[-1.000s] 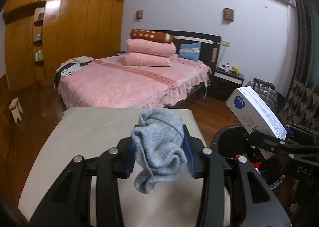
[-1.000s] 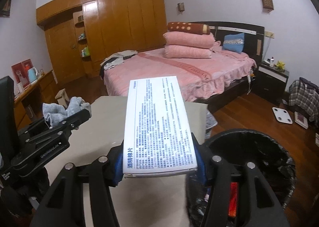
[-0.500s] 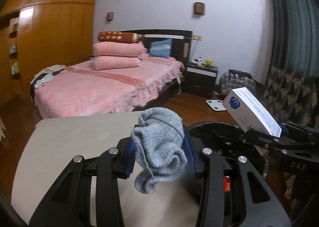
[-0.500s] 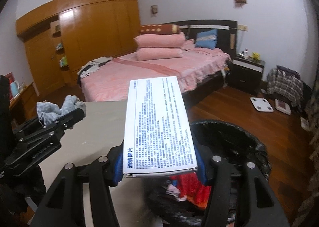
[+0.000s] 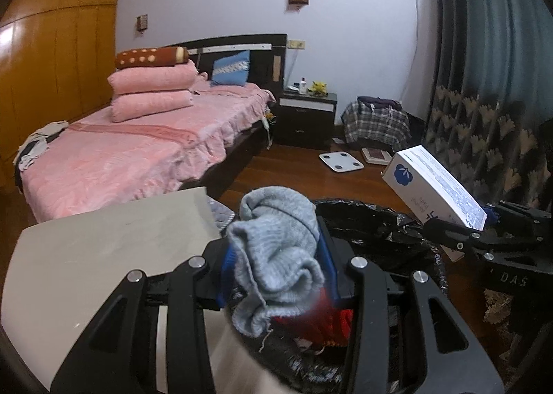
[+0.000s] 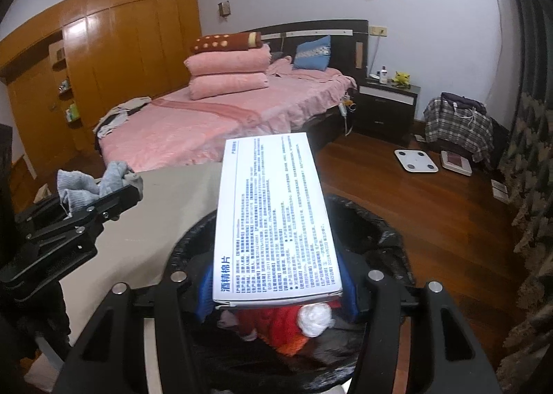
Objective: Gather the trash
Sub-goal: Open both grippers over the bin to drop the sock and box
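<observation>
You are holding two black tools over a black-lined trash bin (image 6: 373,231) that is standing just beside a pale desk (image 5: 103,249). Your left tool (image 5: 276,276) is gripping a crumpled grey sock (image 5: 276,255) between its blue pads, hanging above the bin's near rim. Your right tool (image 6: 276,290) is clamping a long white box (image 6: 273,214) printed with blue text, which is jutting forward over the bin's opening. Inside the bin, red trash (image 6: 276,325) and a white crumpled wad (image 6: 314,319) are showing. Behind, a pink bed (image 6: 207,124) is standing on a wooden floor (image 6: 432,214), with a white scale (image 6: 414,160) lying on it.
</observation>
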A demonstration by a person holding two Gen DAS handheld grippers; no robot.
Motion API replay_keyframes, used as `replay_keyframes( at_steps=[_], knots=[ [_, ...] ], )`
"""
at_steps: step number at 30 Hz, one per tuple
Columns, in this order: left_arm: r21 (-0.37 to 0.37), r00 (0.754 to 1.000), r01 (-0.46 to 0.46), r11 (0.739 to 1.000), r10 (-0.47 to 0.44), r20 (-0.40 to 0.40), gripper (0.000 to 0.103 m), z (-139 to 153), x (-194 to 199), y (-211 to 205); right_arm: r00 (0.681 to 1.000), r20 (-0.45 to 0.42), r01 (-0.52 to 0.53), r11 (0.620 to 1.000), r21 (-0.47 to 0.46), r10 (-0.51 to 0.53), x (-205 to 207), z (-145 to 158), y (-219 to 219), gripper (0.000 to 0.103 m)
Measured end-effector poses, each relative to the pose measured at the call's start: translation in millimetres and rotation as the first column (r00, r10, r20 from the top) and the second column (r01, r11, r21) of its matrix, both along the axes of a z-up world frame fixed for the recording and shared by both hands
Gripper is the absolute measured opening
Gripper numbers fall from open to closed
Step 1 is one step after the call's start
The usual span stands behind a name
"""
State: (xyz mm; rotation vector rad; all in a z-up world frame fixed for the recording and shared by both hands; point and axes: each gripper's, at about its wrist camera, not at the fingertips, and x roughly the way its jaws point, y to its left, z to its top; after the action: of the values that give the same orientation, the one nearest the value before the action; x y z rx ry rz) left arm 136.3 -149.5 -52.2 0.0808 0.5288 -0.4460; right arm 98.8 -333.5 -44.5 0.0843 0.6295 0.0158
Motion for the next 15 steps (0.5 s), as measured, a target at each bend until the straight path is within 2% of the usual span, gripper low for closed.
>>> replay_keyframes(
  at_steps=[3,5,6,7,8,11,12,15],
  knots=[
    [0.000,0.999,0.029,1.000,-0.029,-0.023,0.040,-7.2,12.7,-16.2,1.000,-0.010,0.009,1.000,0.010,-0.009,6.4,-6.7,-11.6,0.056],
    [-0.005,0.997,0.056,0.998,-0.056,-0.043,0.045,-10.9,20.6,-23.1,1.000,-0.016,0.020,1.000,0.004,-0.020,13.4,-13.2,-20.5,0.057],
    [-0.007,0.996,0.071,0.997,-0.072,-0.052,0.051,-13.8,24.3,-27.0,0.999,-0.019,0.027,1.000,-0.004,-0.027,16.3,-16.2,-23.6,0.066],
    [-0.006,0.995,0.078,0.997,-0.078,-0.058,0.064,-17.5,27.1,-30.6,0.999,-0.023,0.037,0.999,-0.014,-0.037,18.8,-19.7,-27.0,0.072],
    [-0.005,0.995,0.076,0.997,-0.076,-0.060,0.069,-19.7,29.4,-31.9,0.998,-0.025,0.053,0.998,-0.021,-0.054,20.9,-23.4,-31.4,0.081],
    [-0.005,0.994,0.072,0.997,-0.072,-0.087,0.073,-25.0,34.7,-30.3,0.996,-0.050,0.080,0.997,-0.008,-0.081,21.6,-31.0,-42.1,0.084],
    [-0.005,0.994,0.069,0.998,-0.069,-0.090,0.075,-25.4,35.1,-29.1,0.995,-0.054,0.089,0.996,0.000,-0.089,20.0,-32.1,-45.9,0.089],
    [0.003,0.995,0.045,0.999,-0.045,-0.091,0.084,-22.5,29.2,-17.4,0.993,-0.056,0.107,0.994,0.038,-0.105,9.3,-34.1,-56.2,0.096]
  ],
)
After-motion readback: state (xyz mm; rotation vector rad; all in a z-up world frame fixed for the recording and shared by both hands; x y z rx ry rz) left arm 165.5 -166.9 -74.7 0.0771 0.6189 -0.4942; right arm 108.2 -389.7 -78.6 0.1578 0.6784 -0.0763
